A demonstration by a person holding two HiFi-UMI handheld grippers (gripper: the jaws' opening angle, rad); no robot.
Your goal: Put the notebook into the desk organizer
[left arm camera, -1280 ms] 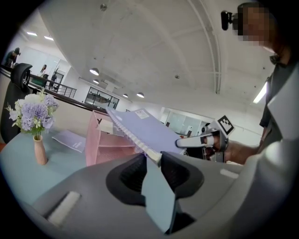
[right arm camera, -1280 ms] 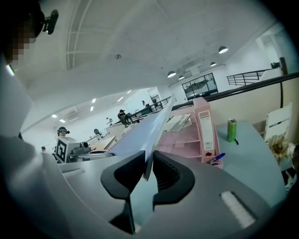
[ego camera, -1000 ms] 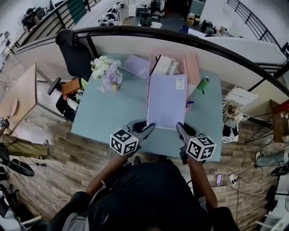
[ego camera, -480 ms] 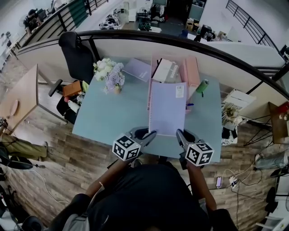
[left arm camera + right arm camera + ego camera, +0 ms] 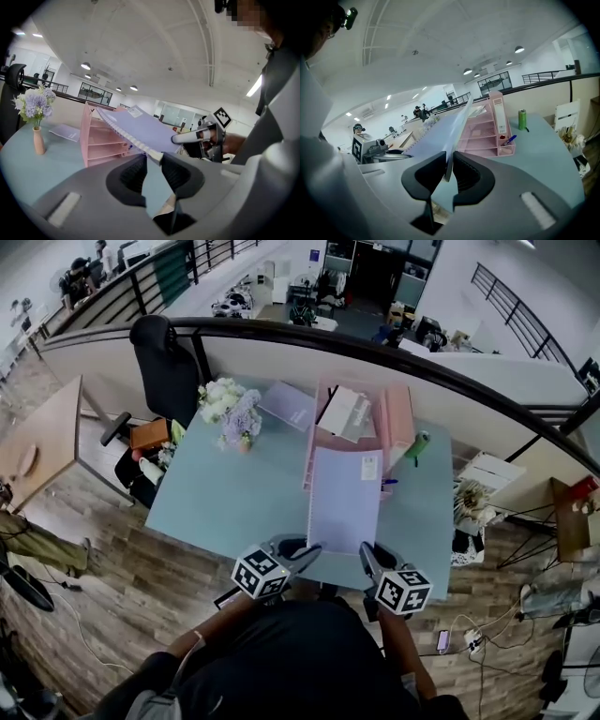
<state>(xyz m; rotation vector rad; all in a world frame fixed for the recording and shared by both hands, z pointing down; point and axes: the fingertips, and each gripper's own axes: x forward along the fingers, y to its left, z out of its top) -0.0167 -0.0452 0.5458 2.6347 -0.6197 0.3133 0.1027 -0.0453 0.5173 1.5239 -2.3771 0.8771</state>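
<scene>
While each tool is clamped on a near corner of the notebook, you carry the load on two thin pinches. The left tool (image 5: 152,159) grips the spiral-bound corner. The right tool (image 5: 449,158) grips the opposite corner, its jaws almost together on the cover's edge.

The notebook (image 5: 345,498) is lavender and held clear of the worktop. It is tilted, with its far edge raised over the front of the organizer (image 5: 400,413), and is not yet in any tray.

Judged step: feeding the far edge into a tray.
- Hold both corners level with each other so the cover does not twist.
- Square the far edge to one tray mouth, flatten the slope, then slide forward.
- Let go only once the tray bears most of the sheet.

Likely faults: the far edge catches a tray lip, or the spiral snags a side wall.

The organizer is pink and tiered, with papers on top. A pen (image 5: 391,482) sits at its front right corner.

The worktop (image 5: 225,493) is pale blue-green and bears a vase (image 5: 232,413), a pad (image 5: 286,404) and a can (image 5: 419,444).

The room is an open office with a wood floor (image 5: 122,577), a chair (image 5: 169,357) and a curved rail (image 5: 450,381) beyond the partition.
</scene>
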